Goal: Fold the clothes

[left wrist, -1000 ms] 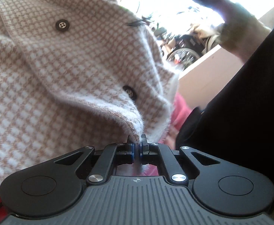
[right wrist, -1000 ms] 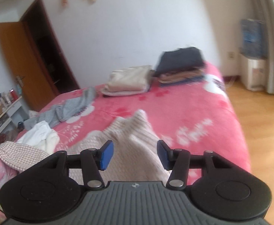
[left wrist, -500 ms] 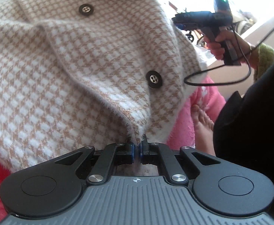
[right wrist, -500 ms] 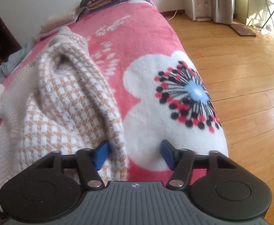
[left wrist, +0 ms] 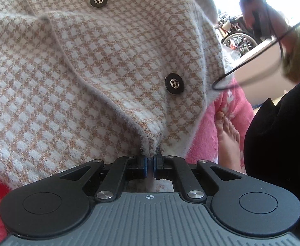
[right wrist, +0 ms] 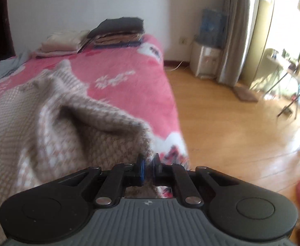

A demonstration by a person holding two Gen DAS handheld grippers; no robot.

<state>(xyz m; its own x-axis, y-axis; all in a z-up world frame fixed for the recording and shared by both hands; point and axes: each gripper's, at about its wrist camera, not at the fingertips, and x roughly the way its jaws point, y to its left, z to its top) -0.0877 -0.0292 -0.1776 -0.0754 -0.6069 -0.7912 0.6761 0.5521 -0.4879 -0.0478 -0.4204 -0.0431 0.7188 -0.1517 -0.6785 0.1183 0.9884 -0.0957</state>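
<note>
Both my left gripper (left wrist: 149, 165) and right gripper (right wrist: 147, 167) pinch thin cardigan (left wrist: 88, 78) edges, so any tug could slip the fuzzy knit free.

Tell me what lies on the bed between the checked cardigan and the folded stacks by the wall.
Bare pink blanket with white flower prints; nothing else lies between the checked cardigan and the folded stacks. The right wrist view shows it.

Water dispenser (right wrist: 208, 60) by the curtain (right wrist: 235, 30); perhaps a wheelchair (left wrist: 239, 41) outside
</note>
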